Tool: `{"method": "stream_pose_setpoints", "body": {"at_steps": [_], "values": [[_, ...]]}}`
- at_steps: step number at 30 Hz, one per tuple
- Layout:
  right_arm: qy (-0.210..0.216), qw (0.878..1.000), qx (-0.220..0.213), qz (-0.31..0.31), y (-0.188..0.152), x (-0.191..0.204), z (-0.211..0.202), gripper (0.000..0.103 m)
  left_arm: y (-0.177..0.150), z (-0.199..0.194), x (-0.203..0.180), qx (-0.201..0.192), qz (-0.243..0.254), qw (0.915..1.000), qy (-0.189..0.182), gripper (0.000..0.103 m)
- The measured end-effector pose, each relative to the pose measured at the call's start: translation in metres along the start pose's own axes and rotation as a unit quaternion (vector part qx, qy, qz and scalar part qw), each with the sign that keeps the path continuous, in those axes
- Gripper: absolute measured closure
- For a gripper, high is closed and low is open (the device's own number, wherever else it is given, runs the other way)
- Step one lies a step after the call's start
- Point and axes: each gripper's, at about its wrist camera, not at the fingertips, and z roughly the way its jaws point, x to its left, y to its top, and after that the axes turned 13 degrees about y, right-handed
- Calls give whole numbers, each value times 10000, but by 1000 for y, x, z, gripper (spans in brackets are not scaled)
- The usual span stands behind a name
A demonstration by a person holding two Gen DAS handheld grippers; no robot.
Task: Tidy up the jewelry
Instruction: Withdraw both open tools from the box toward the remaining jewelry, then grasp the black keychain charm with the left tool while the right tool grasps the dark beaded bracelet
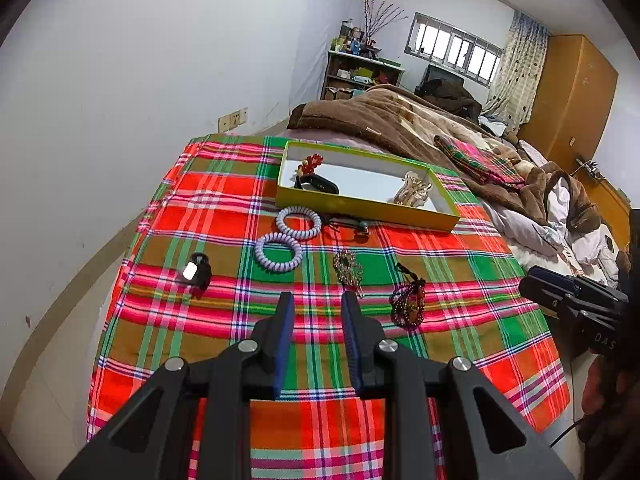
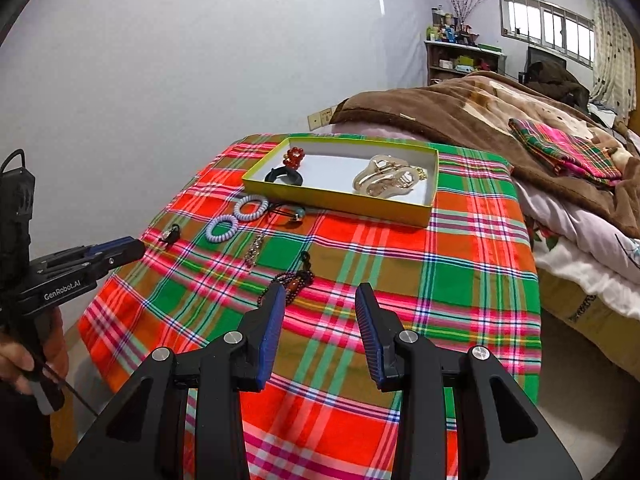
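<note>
Both hand-held grippers, left (image 1: 316,300) and right (image 2: 320,292), gape empty; only the right view shows the clasp (image 2: 386,182) whole.

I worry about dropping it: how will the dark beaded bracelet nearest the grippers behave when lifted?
The beaded bracelet lies in slack, bunched loops on the plaid cloth, so it will probably droop and dangle, not hold its shape. Its small, glossy-looking beads may slip between the pads. The trailing black cord end could swing or snag.
</note>
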Motion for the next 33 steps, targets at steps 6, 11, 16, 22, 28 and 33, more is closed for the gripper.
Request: {"method": "stream_pose_setpoints", "body": {"at_steps": [6, 11, 16, 22, 28, 33], "values": [[77, 10000, 48, 8, -1, 5, 7, 65, -4, 3, 9, 25, -47, 10000, 34, 72], [135, 9998, 118, 27, -1, 7, 14, 60, -5, 6, 19, 46, -149, 9998, 106, 69], [181, 9996, 188, 52, -1, 9, 24, 60, -4, 12, 30, 71, -242, 9995, 192, 67], [218, 9993, 292, 99, 0, 10, 39, 60, -3, 24, 43, 155, -312, 9990, 269, 66], [248, 9985, 461, 176, 0, 10, 60, 60, -1, 42, 56, 268, -385, 9983, 334, 65], [278, 9974, 610, 276, 0, 6, 81, 60, 2, 61, 65, 364, -396, 9975, 449, 65]]}}
